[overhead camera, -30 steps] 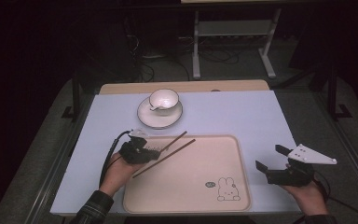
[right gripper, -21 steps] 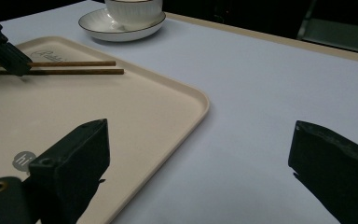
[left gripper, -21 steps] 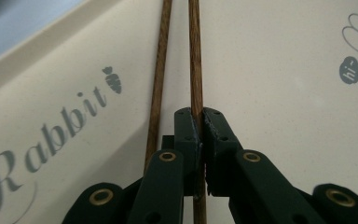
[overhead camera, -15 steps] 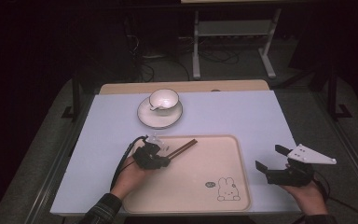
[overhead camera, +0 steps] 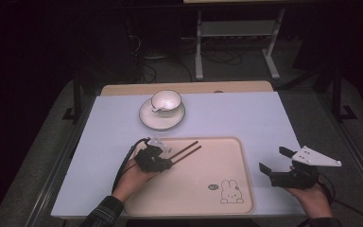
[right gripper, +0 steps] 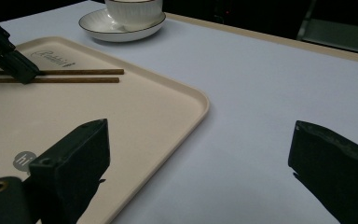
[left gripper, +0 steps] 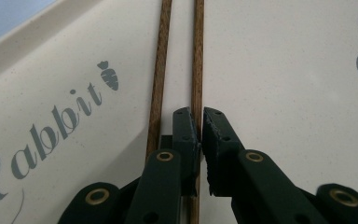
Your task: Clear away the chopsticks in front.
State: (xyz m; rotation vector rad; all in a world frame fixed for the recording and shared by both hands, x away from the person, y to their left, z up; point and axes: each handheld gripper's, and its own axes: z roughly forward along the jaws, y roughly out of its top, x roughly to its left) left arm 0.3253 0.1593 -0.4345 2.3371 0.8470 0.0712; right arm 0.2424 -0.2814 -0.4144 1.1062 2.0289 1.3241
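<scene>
Left gripper (left gripper: 200, 122) nipping one chopstick (left gripper: 197, 60) on the cream rabbit tray (overhead camera: 227, 151), near its far-left corner.
Jaws nearly closed around the right-hand stick; its twin (left gripper: 159, 70) lies free. Lift level, gently. Right gripper (overhead camera: 278, 160) idles wide open, off the tray's right edge.

left gripper (overhead camera: 163, 163) rests on the chopsticks (overhead camera: 185, 152) in the tray (overhead camera: 227, 151); right gripper (overhead camera: 278, 161) beside it, jaws apart.
</scene>
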